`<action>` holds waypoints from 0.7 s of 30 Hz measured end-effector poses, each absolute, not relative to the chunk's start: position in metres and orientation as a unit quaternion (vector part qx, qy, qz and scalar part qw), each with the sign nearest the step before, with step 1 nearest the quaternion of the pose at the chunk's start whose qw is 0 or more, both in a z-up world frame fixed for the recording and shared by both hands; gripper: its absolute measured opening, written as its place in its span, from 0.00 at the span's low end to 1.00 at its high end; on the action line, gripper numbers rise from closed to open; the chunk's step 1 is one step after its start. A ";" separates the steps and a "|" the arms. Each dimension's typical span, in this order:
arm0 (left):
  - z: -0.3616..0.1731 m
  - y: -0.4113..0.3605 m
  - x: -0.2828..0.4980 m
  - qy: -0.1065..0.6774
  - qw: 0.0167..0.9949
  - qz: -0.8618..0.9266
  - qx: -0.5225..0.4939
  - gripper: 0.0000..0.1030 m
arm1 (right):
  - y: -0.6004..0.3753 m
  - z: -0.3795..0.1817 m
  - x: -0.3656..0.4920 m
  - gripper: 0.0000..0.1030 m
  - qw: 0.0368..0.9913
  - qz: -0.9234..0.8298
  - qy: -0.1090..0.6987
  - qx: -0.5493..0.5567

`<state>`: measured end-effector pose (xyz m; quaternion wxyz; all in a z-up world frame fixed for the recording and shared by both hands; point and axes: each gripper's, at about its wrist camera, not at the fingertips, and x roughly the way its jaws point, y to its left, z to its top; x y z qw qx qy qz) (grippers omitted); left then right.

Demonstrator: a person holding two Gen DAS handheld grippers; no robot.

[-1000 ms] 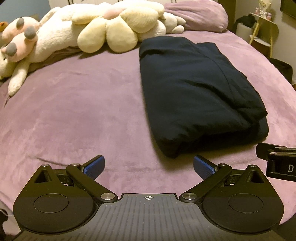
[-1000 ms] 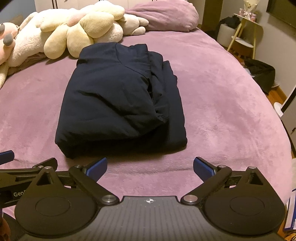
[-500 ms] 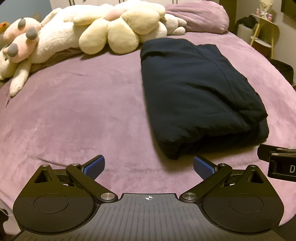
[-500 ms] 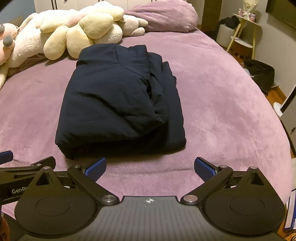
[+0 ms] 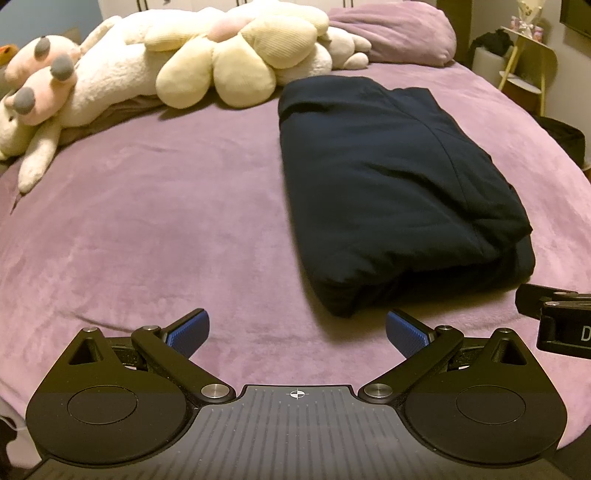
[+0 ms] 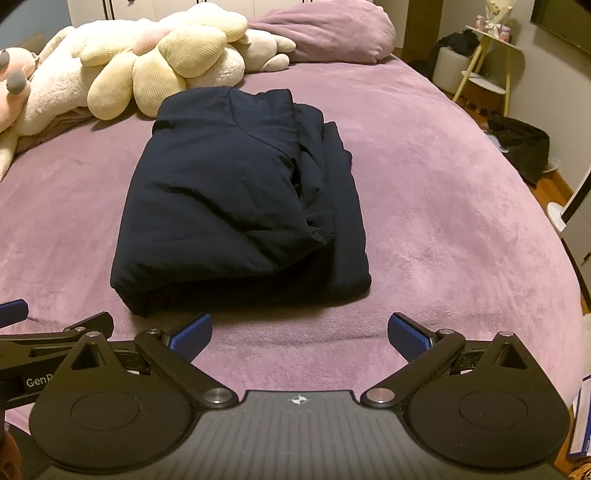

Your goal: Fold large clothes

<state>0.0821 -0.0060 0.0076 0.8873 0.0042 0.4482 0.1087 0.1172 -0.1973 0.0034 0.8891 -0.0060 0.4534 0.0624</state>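
Puffy navy garment [image 6: 236, 206] folded rectangular on plush purple bedspread [image 6: 443, 229].

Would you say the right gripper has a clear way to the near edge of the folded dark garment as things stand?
Probably yes. The right gripper is open and holds nothing, and only bare purple bedspread lies between it and the near edge of the folded dark garment. The left gripper sits off to the side.

Purple bed [image 6: 443, 192] with folded dark garment [image 6: 236, 192] mid-bed, plush toys [image 6: 155, 70] and pillow [image 6: 332, 33] at far end.
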 end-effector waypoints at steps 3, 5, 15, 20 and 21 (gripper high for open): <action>0.008 -0.006 0.082 0.451 0.886 0.106 0.003 1.00 | -0.197 0.004 0.117 0.98 0.891 0.058 0.450 -0.011; 0.009 -0.006 0.083 0.451 0.886 0.104 0.000 1.00 | -0.198 0.005 0.117 0.98 0.892 0.059 0.448 -0.013; 0.010 -0.006 0.084 0.453 0.886 0.102 -0.001 1.00 | -0.199 0.006 0.118 0.98 0.892 0.056 0.448 -0.014; 0.010 -0.007 0.084 0.452 0.886 0.101 0.002 1.00 | -0.201 0.006 0.118 0.98 0.893 0.055 0.447 -0.014; 0.010 -0.007 0.084 0.452 0.886 0.101 0.001 1.00 | -0.201 0.006 0.118 0.98 0.893 0.055 0.447 -0.013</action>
